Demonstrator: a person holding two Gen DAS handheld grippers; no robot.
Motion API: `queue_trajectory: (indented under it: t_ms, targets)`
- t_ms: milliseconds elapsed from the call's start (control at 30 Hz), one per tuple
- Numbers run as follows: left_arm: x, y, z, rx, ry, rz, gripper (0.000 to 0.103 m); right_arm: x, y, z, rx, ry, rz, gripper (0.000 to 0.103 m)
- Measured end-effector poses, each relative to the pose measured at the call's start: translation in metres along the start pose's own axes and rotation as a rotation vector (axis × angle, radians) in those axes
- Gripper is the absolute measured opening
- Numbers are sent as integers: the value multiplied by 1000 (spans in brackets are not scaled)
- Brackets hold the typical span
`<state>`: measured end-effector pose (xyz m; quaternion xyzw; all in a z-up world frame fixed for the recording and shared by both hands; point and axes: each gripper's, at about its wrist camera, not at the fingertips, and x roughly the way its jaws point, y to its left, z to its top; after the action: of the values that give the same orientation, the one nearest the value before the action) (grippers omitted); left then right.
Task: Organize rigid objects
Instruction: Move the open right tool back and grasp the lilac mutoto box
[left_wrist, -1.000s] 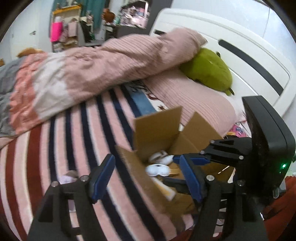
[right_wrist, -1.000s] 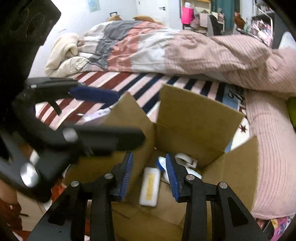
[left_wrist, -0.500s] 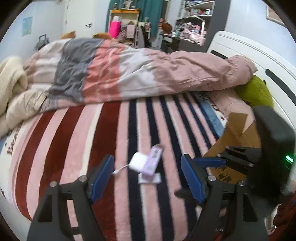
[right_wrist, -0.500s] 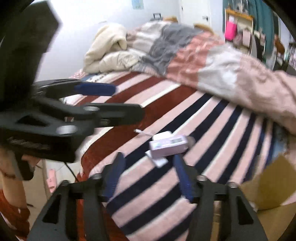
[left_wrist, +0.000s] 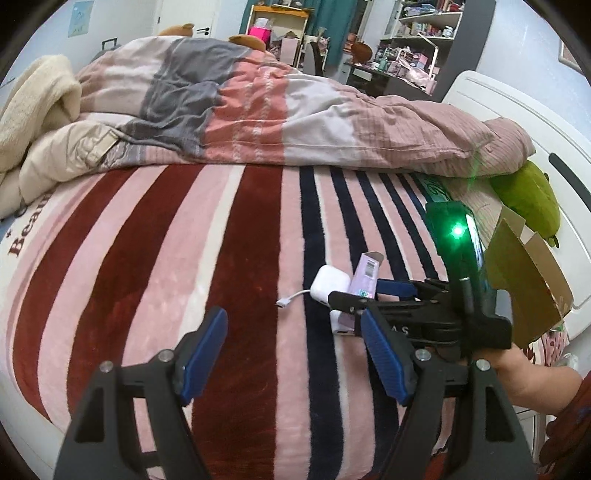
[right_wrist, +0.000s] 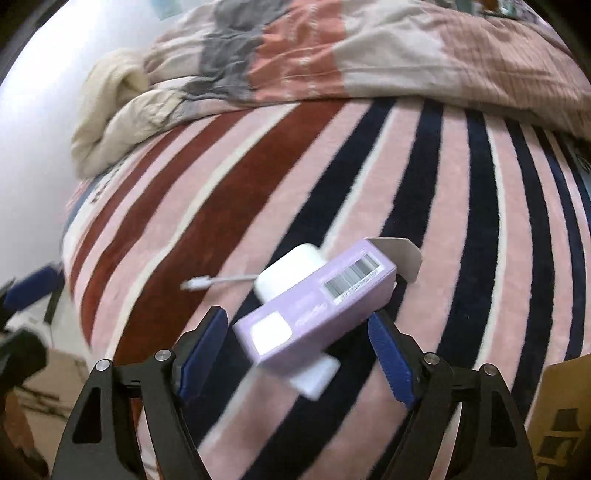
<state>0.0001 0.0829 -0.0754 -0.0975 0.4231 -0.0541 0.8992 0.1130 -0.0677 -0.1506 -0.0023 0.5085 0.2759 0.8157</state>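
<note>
- A cream blanket (left_wrist: 33, 99) lies bunched at the far left of the bed, beside a rumpled duvet (left_wrist: 258, 107) of grey, coral and pink panels.
- The striped blanket (left_wrist: 147, 258) covers the near part of the bed in red, pink and navy bands.
- The left claw (left_wrist: 291, 354) hovers over the stripes with its blue pads spread wide and nothing between them.
- A white charger (left_wrist: 330, 285) with a short cable (left_wrist: 291, 298) rests on a navy stripe, touching a lilac carton (left_wrist: 365, 275) that lies partly across it.
- The right claw (right_wrist: 297, 354) hangs just above the same pile, opened wide, with the lilac carton (right_wrist: 317, 306) lying between its pads but touched by neither; a small white block (right_wrist: 314, 374) sits under the carton's near end.
- The carton lies tilted, barcode face up, its end flap open.
- A cardboard box (left_wrist: 528, 277) stands at the bed's right edge with a flap raised, near a green plush toy (left_wrist: 528, 199) against the white headboard (left_wrist: 517, 122).
</note>
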Motion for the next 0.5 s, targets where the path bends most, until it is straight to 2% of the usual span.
queue_trajectory:
  t_ms: [133, 200, 233, 333, 400, 500]
  targets:
    - [1, 2, -3, 4, 5, 2, 72, 4, -7, 0, 26, 6, 8, 73]
    - [2, 0, -4, 5, 10, -7, 72, 0, -15, -4, 49, 35, 36, 59]
    - [3, -1, -3, 4, 11, -12, 72, -1, -17, -6, 53, 41, 36, 56]
    - [3, -5, -3, 8, 9, -20, 72, -13, -25, -10, 43, 31, 8, 46]
    - [2, -9, -2, 17, 8, -23, 72, -18, -29, -12, 34, 22, -26, 32]
    - [0, -12, -3, 28, 7, -20, 72, -18, -36, -12, 30, 9, -95, 26]
